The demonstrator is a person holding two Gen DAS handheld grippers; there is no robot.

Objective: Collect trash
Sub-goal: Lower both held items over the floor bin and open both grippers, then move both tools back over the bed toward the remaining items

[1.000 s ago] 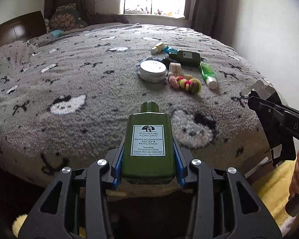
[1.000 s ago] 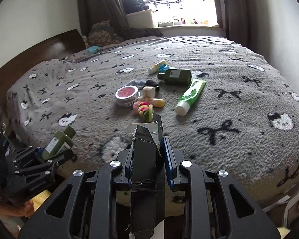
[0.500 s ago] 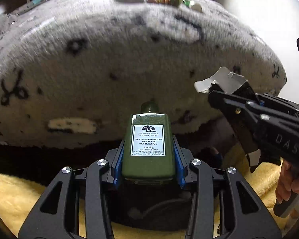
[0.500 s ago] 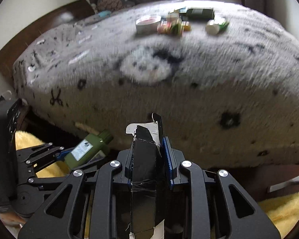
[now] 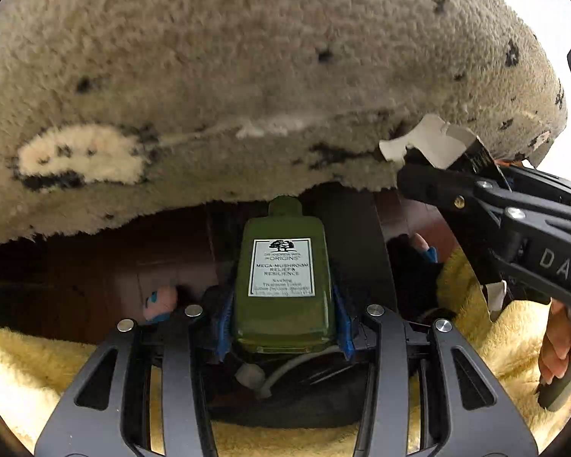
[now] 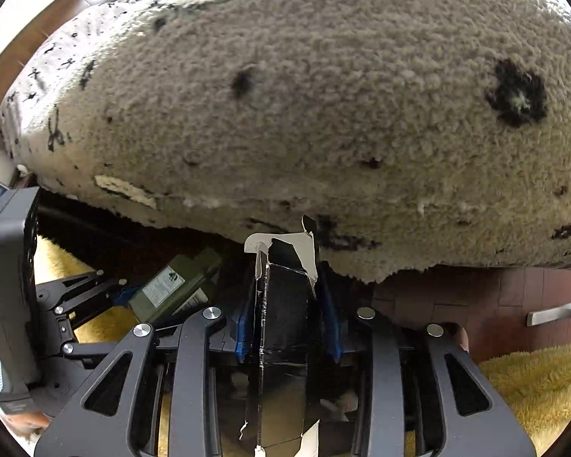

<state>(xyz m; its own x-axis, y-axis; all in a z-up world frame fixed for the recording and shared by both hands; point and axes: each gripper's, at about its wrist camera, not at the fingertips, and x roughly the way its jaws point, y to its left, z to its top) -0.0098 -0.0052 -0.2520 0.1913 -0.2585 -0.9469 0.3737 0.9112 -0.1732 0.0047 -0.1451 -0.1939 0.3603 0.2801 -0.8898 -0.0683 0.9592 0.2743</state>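
My left gripper [image 5: 283, 320] is shut on a green lotion bottle [image 5: 283, 278] with a white label, held upright and pointing steeply down below the bed's edge. The same bottle [image 6: 175, 285] shows at the left of the right wrist view. A torn black carton [image 6: 285, 304] with white flaps stands between the blue pads [image 6: 243, 323] of my right gripper [image 6: 287, 323]. Its jaws are opening, and narrow gaps show beside the carton. In the left wrist view that carton [image 5: 434, 144] and the right gripper [image 5: 430, 175] come in from the right.
The grey fleece blanket [image 5: 247, 95] overhangs the bed close ahead. A yellow fluffy rug [image 6: 533, 381] covers the floor. Below the grippers is a dark hollow [image 5: 285, 396] with a white cord-like piece. A pink and blue object [image 5: 160, 301] lies under the bed. A hand [image 5: 563, 342] holds the right gripper.
Both grippers have dropped from above the bed to below its edge and tilted downward. The right jaws have spread slightly around the carton. The left grip on the bottle is unchanged.
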